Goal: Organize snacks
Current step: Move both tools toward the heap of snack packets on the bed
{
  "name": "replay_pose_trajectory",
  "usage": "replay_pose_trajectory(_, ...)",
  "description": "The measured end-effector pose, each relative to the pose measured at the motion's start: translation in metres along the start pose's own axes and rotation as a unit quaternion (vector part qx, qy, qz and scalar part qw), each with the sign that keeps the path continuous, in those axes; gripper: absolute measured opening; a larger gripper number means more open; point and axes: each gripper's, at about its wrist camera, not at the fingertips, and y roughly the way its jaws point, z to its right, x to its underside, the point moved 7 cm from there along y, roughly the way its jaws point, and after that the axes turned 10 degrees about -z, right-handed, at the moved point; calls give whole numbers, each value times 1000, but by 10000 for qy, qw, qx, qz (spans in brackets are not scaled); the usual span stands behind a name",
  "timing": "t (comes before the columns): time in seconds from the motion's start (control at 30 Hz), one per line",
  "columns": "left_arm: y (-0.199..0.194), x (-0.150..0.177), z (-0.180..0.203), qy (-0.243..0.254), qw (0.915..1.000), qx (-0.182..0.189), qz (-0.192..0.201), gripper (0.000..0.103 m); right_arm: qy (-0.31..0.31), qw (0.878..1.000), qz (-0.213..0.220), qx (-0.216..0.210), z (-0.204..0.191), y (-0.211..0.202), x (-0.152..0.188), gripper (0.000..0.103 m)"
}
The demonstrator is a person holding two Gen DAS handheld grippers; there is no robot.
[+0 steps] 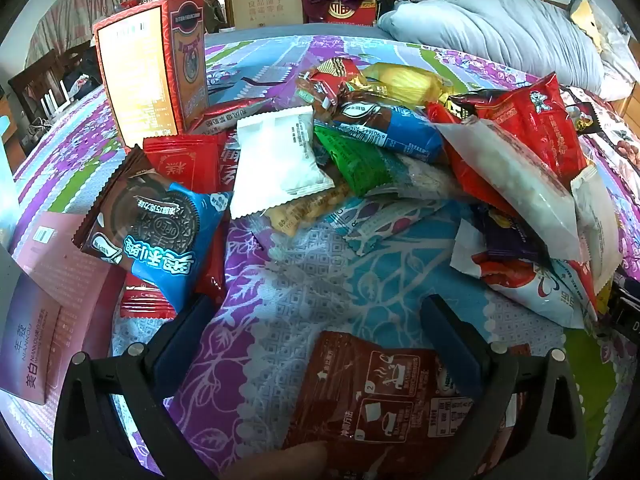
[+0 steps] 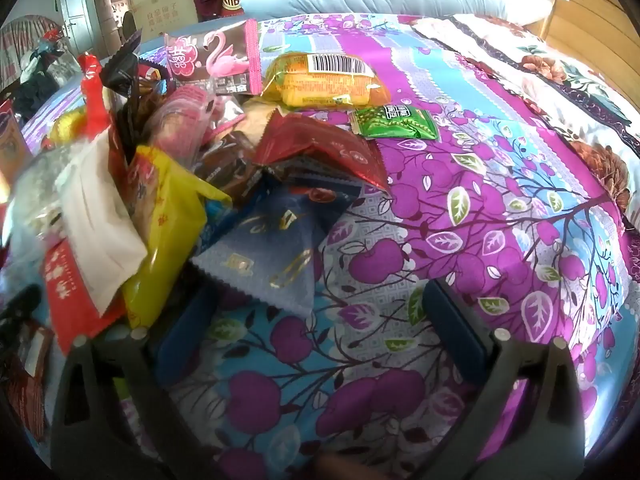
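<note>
A heap of snack packets lies on a purple floral bedspread [image 1: 304, 280]. In the left wrist view my left gripper [image 1: 320, 320] is open; a brown-red sachet [image 1: 372, 396] lies on the bedspread between its jaws, near their base. An Oreo packet [image 1: 160, 228] lies by the left finger, a white packet [image 1: 276, 160] beyond. In the right wrist view my right gripper [image 2: 320, 308] is open and empty over the bedspread [image 2: 480, 208]. A blue-grey packet [image 2: 272, 256] lies just ahead of its left finger. A yellow packet [image 2: 324, 80] and a green packet [image 2: 394, 122] lie farther off.
A tall red and orange box [image 1: 152, 68] stands at the back left. A pink box [image 1: 52, 292] lies at the left. A grey-blue pillow [image 1: 500, 28] lies at the head of the bed. A wooden bed frame [image 2: 592, 24] is at the right.
</note>
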Motion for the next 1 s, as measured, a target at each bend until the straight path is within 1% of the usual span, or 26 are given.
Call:
replay_pose_trajectory(0.43, 0, 0, 0, 1, 10000, -4, -13, 103, 10, 10000, -8, -36, 0, 0, -2, 103)
replay_pose_trajectory(0.53, -2, 3, 0, 22, 10000, -71, -61, 103, 8, 10000, -2, -26, 0, 0, -1, 103)
replay_pose_trajectory(0.6, -7, 9, -1, -53, 9998, 78, -189, 103, 10, 10000, -13, -30, 0, 0, -1, 103)
replay_pose_trajectory(0.63, -11, 14, 1, 43, 9994, 185, -275, 103, 10, 10000, -15, -39, -2, 0, -1, 103)
replay_pose_trajectory(0.7, -20, 24, 4, 559, 9971, 334, -388, 103, -4, 10000, -40, -85, -2, 2, -1, 103)
replay_pose_trajectory(0.8, -36, 38, 2, 756, 9947, 570, -393, 103, -124, 9996, -152, -180, -1, -1, -1, 103)
replay_pose_trajectory(0.9, -56, 43, -1, 797, 9948, 602, -191, 103, -319, 9986, -248, -330, -1, -8, 1, 101)
replay_pose_trajectory(0.93, -63, 44, 3, 817, 9946, 629, -110, 103, -372, 9983, -211, -384, -3, -13, 0, 99)
replay_pose_trajectory(1.0, -80, 38, 5, 914, 9936, 650, 92, 103, -535, 9976, 73, -425, -5, -33, 0, 99)
